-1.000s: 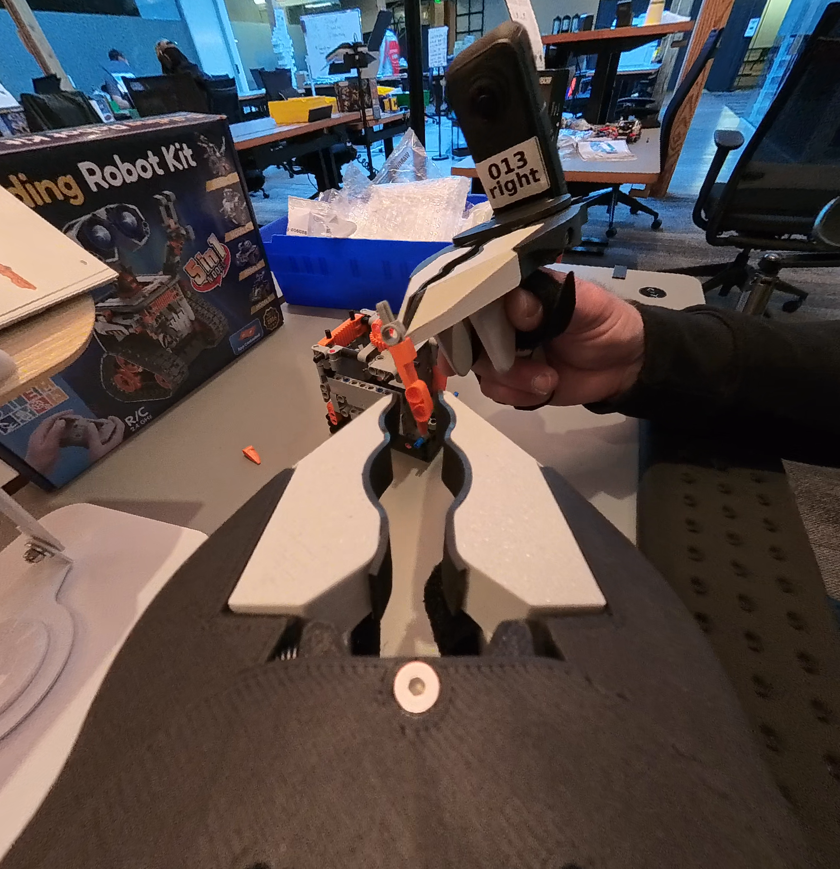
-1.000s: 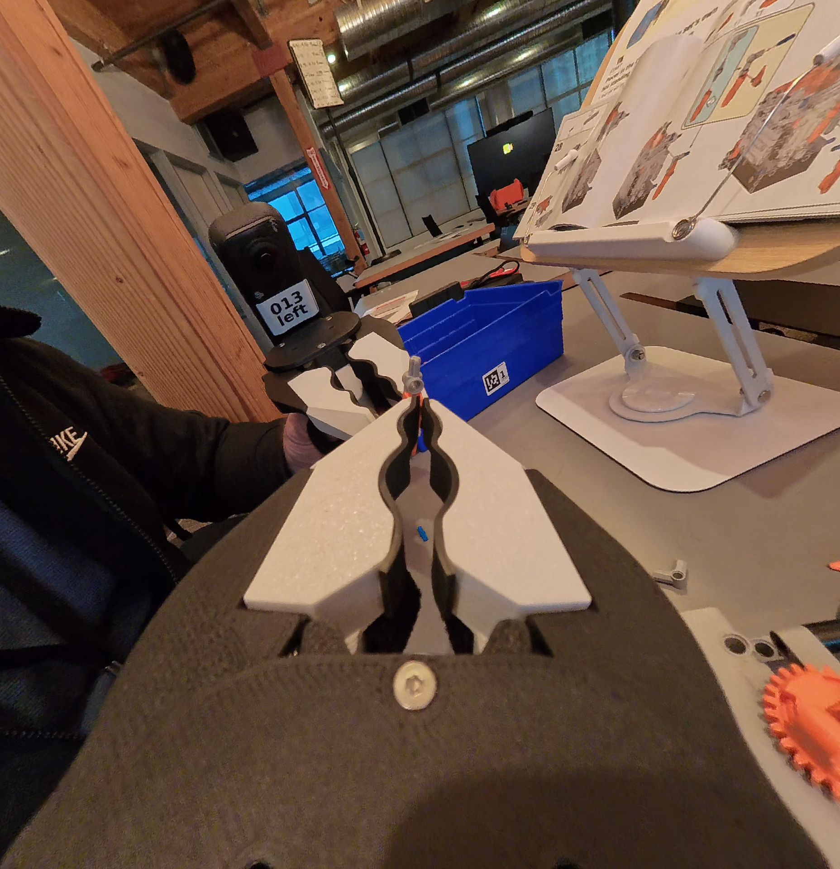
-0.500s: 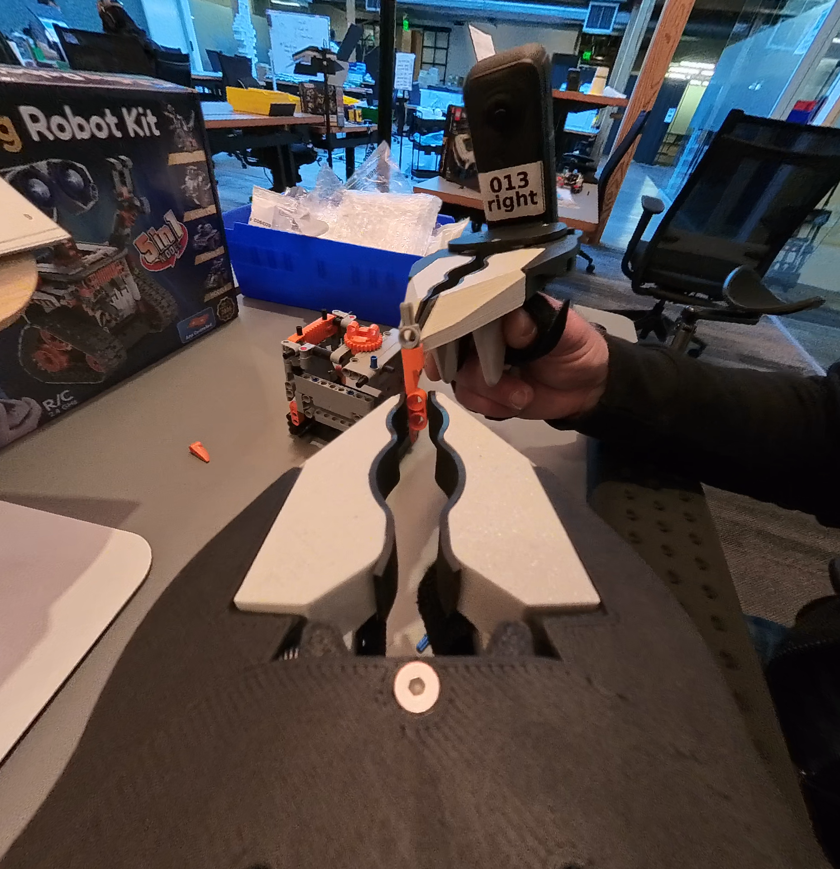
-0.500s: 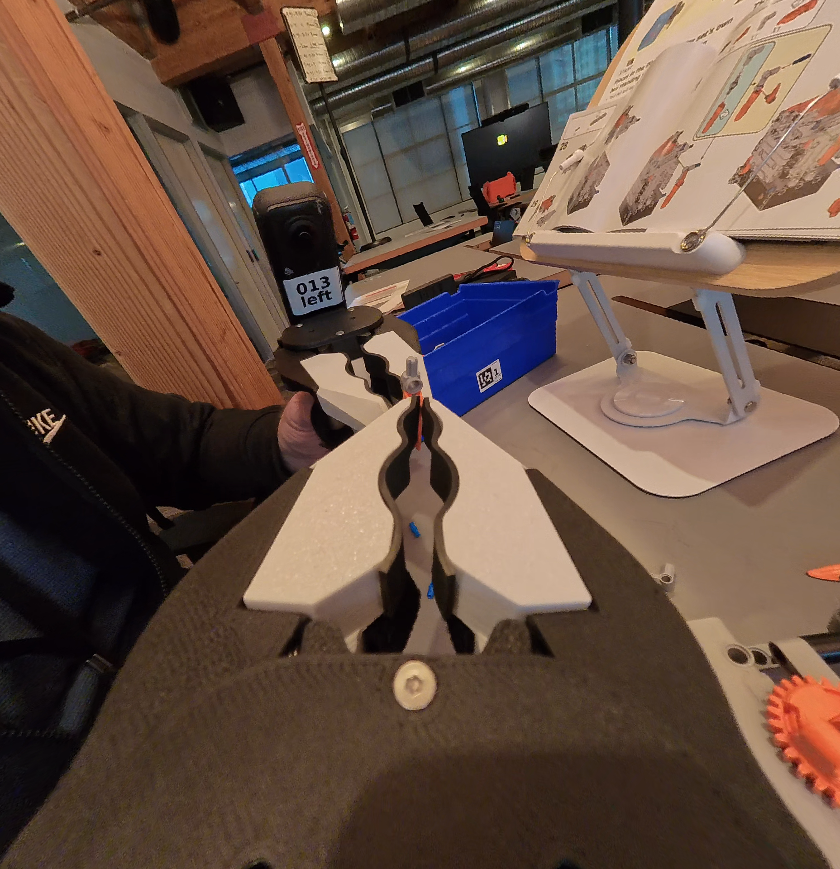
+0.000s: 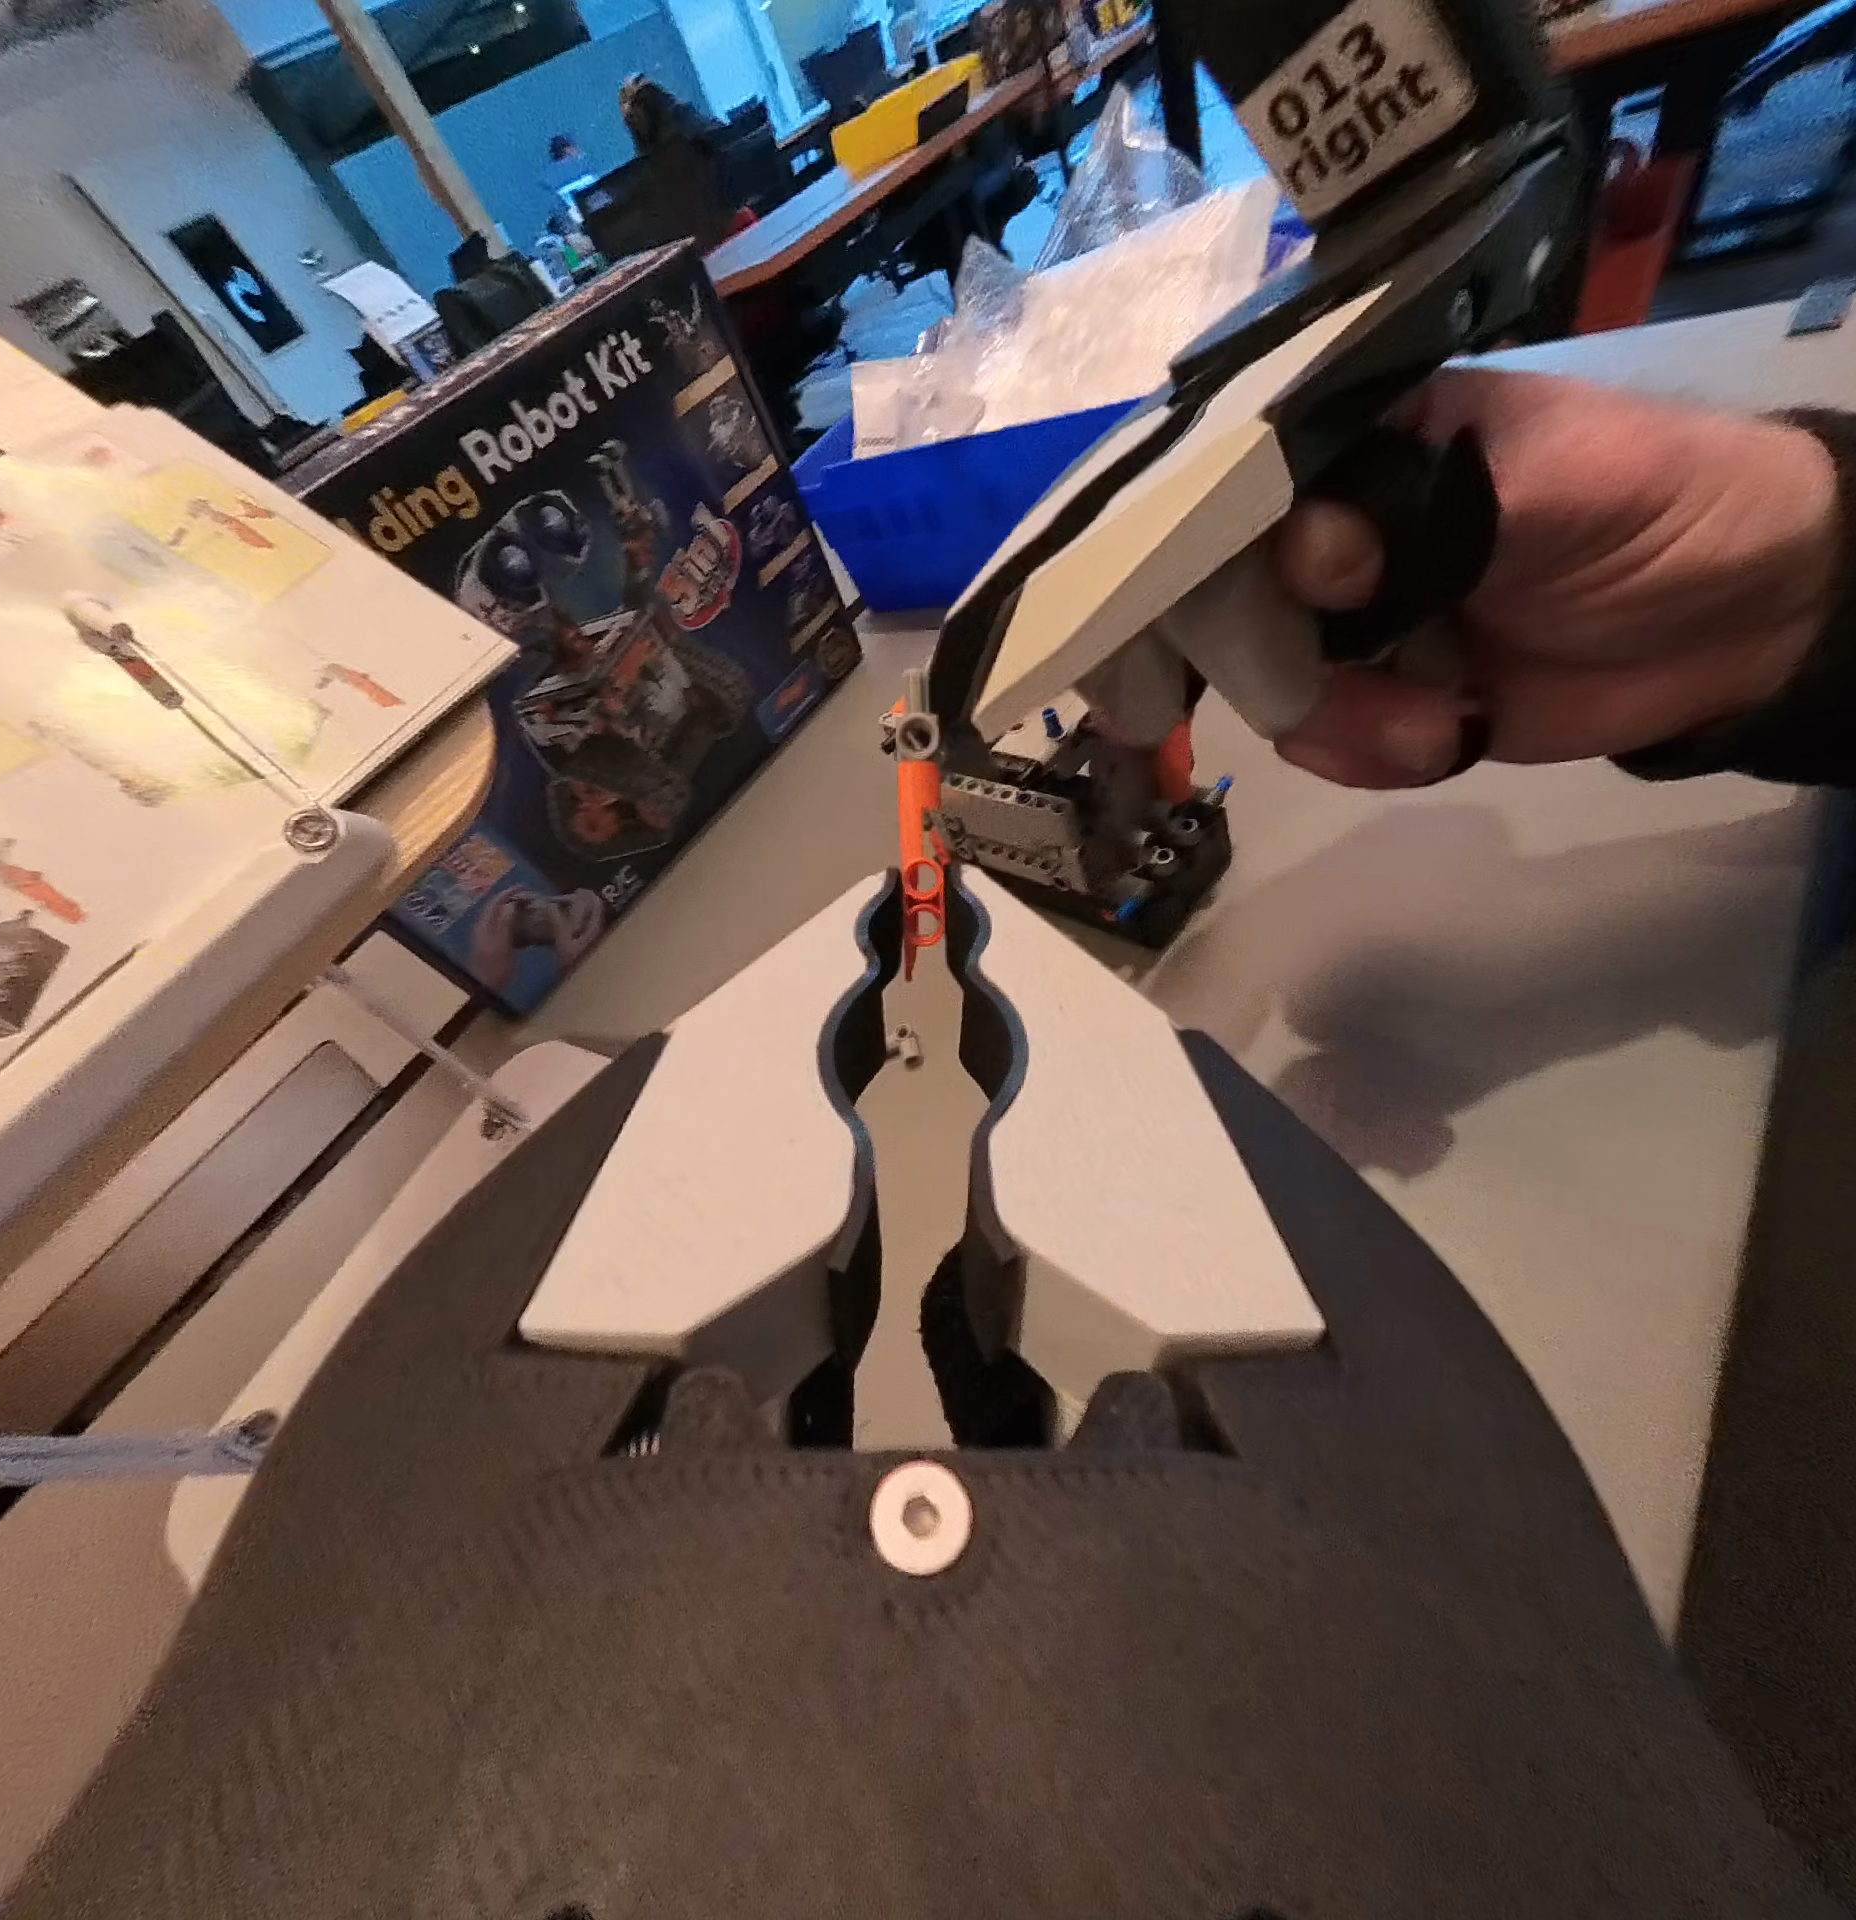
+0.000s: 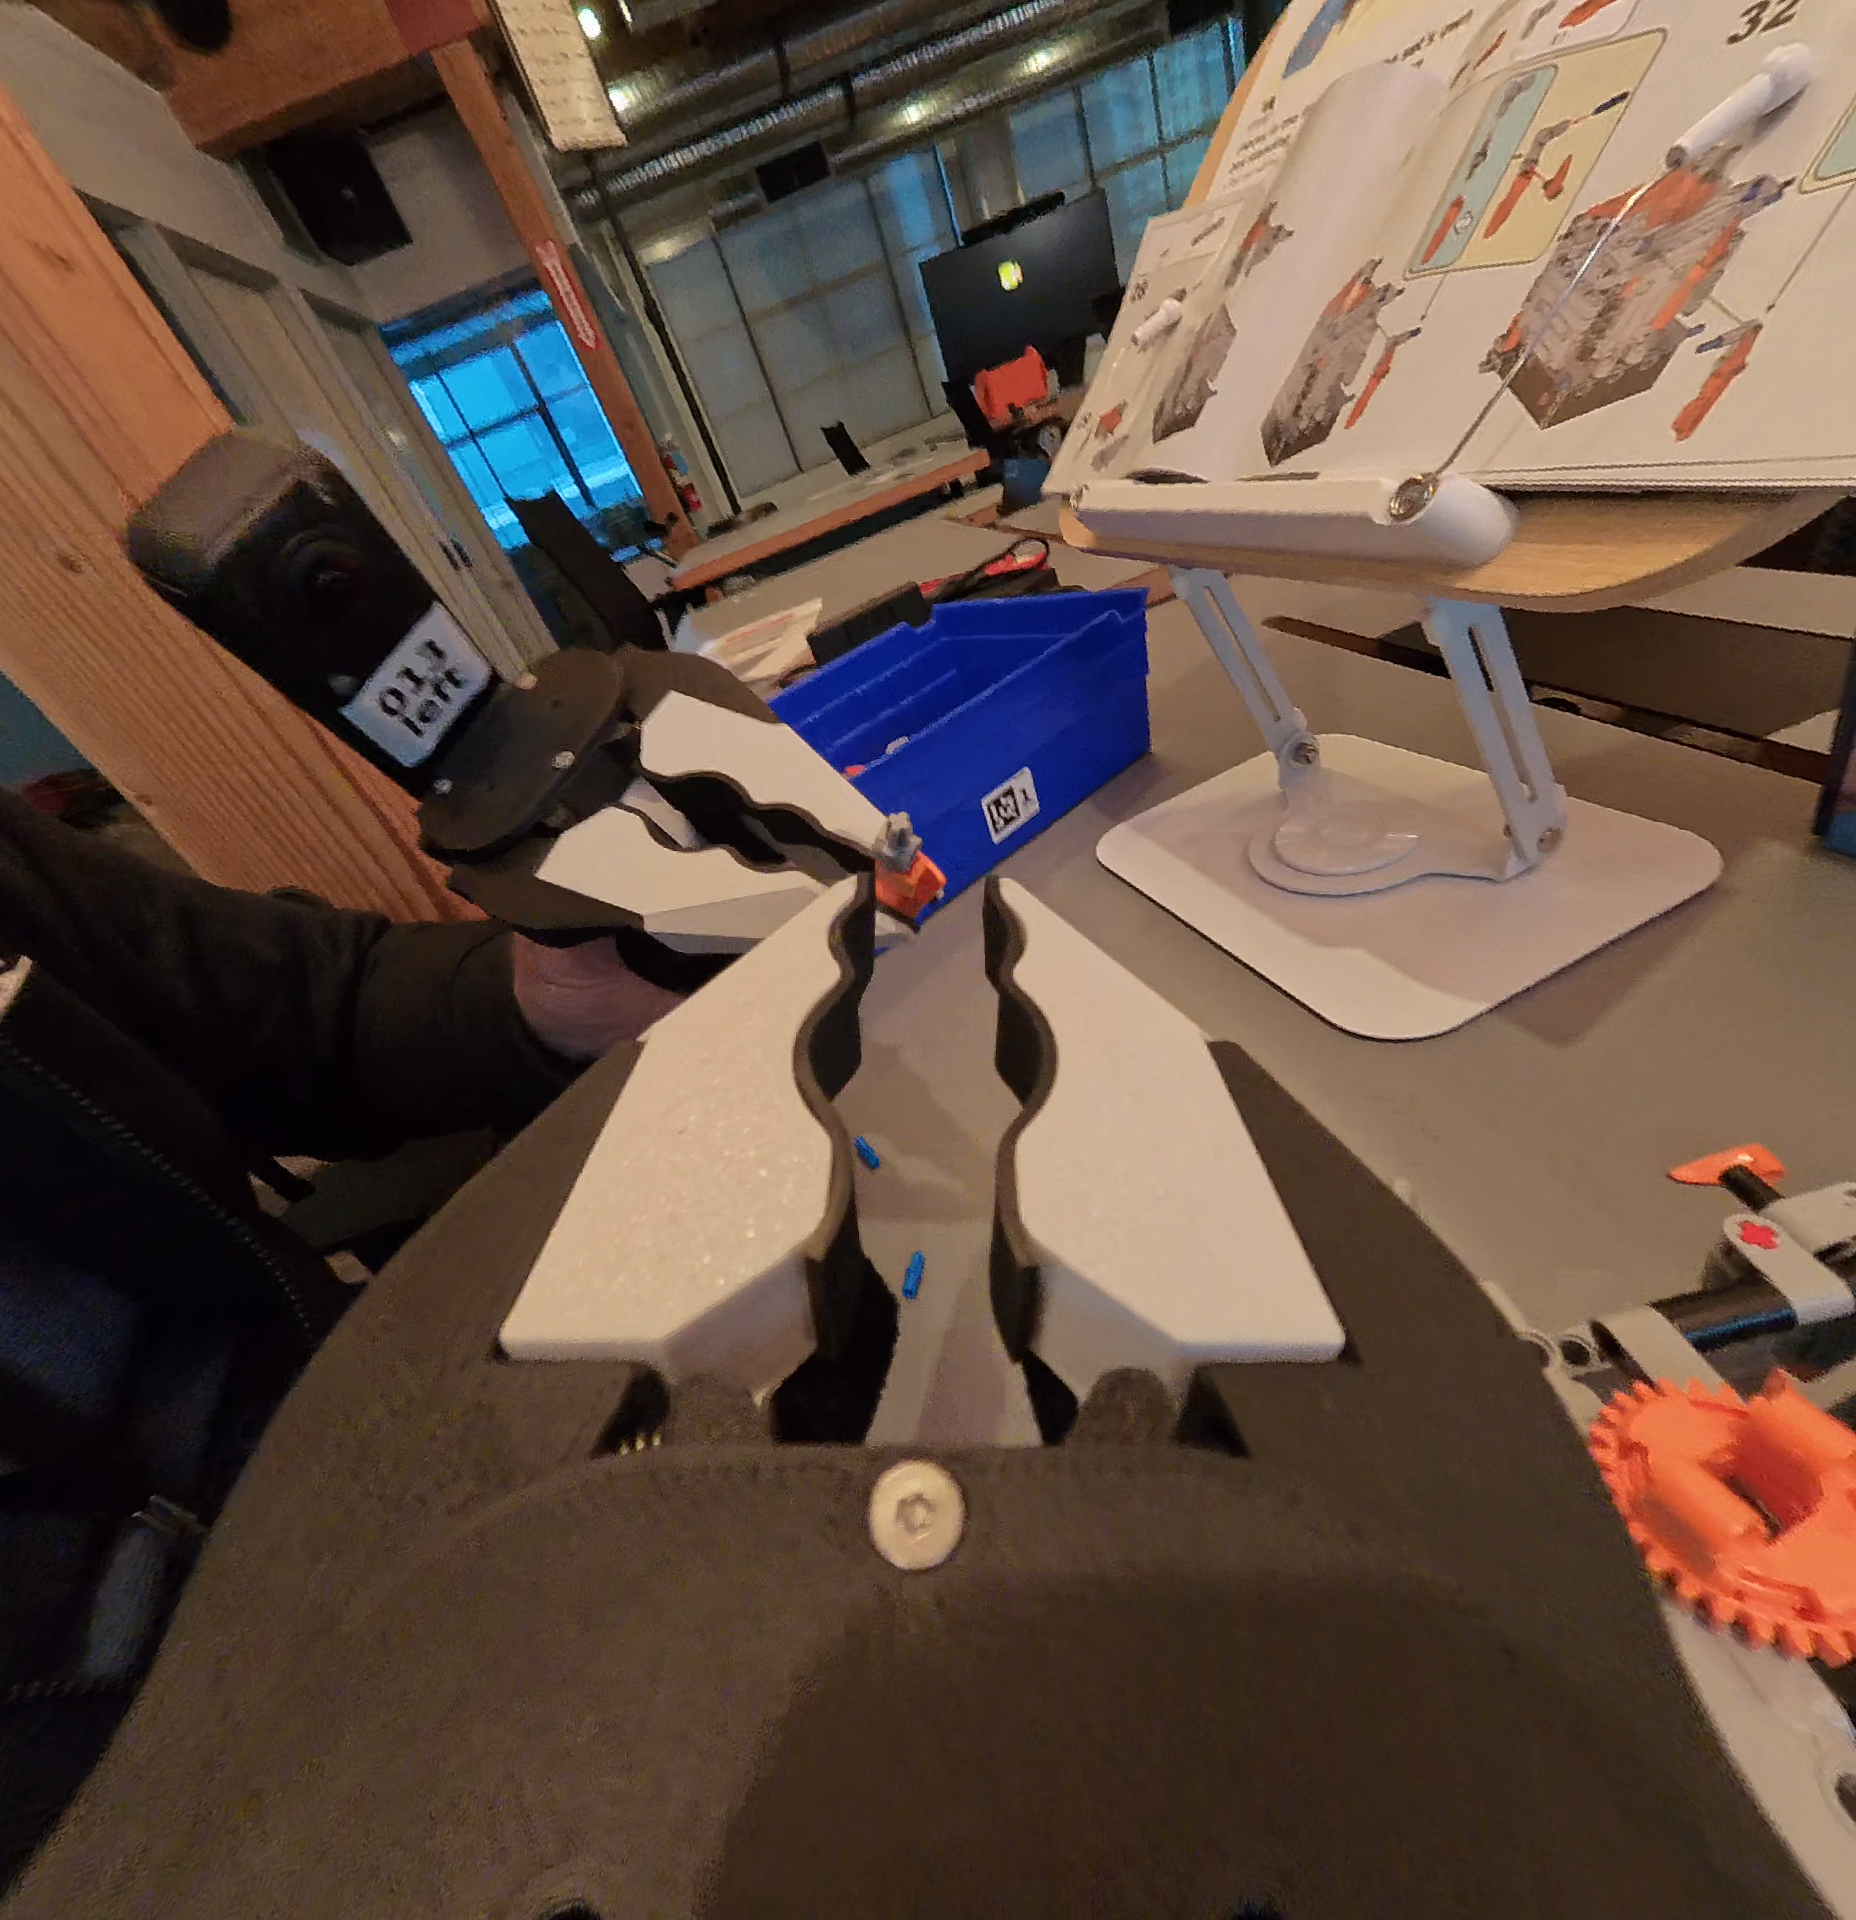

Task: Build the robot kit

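The right gripper (image 6: 919, 904) has just let go, jaws apart and empty; the left gripper (image 5: 922, 904) alone pinches the orange beam (image 5: 919, 831).

Orange beam (image 5: 919, 831), blue bin (image 6: 991, 717), seemingly grey table (image 6: 1526, 1091).

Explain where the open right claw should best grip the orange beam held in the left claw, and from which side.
Probably the far end, at the grey connector: the left claw clamps the near end, so only that part of the orange beam sticks out free. The right claw could come head-on, facing the left claw.
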The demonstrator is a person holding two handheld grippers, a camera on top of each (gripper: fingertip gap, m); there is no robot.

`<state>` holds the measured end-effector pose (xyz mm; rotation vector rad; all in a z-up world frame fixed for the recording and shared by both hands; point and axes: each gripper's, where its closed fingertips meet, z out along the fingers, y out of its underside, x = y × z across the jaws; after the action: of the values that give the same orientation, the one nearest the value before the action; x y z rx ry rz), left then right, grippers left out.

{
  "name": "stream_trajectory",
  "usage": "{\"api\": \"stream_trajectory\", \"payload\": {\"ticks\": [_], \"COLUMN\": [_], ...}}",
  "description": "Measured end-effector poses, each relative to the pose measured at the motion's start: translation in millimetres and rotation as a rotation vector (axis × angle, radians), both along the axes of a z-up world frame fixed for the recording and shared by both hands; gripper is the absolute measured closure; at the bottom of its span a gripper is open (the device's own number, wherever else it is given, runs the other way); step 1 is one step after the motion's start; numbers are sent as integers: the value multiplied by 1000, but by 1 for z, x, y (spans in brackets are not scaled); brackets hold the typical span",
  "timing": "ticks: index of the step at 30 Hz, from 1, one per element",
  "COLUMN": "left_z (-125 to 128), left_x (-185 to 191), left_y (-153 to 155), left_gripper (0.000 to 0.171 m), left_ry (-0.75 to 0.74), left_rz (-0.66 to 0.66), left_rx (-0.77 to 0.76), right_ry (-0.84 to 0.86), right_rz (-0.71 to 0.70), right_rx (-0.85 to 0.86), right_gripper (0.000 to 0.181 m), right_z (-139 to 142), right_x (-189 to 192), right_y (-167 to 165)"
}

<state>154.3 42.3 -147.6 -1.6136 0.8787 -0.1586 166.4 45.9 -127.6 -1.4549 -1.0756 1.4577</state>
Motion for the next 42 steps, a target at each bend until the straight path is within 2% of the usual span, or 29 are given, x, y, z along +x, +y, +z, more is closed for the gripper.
{"api": "stream_trajectory", "payload": {"ticks": [6,8,13,25,29,35,42], "left_z": [-7,-9,-14,-17,-16,-14,-14], "left_x": [0,0,3,11,11,17,25], "left_y": [2,3,5,0,-1,-6,-16], "left_gripper": [166,166,166,161,161,153,161], "left_ry": [135,176,225,2,-32,-164,-263], "left_rz": [62,74,79,-63,-80,-170,-276], "left_rx": [55,75,87,-74,-95,-192,-291], "right_ry": [-33,-52,-113,-94,-85,-60,-91], "right_rz": [9,-7,-47,-19,1,53,125], "right_rx": [-24,-21,57,64,54,66,96], "right_gripper": [158,168,169,174,174,174,174], "right_z": [-4,-8,-12,-8,-8,-5,-11], "right_x": [-8,-8,-7,0,1,3,-1], "right_y": [-6,-3,-2,-1,-3,-8,-20]}}
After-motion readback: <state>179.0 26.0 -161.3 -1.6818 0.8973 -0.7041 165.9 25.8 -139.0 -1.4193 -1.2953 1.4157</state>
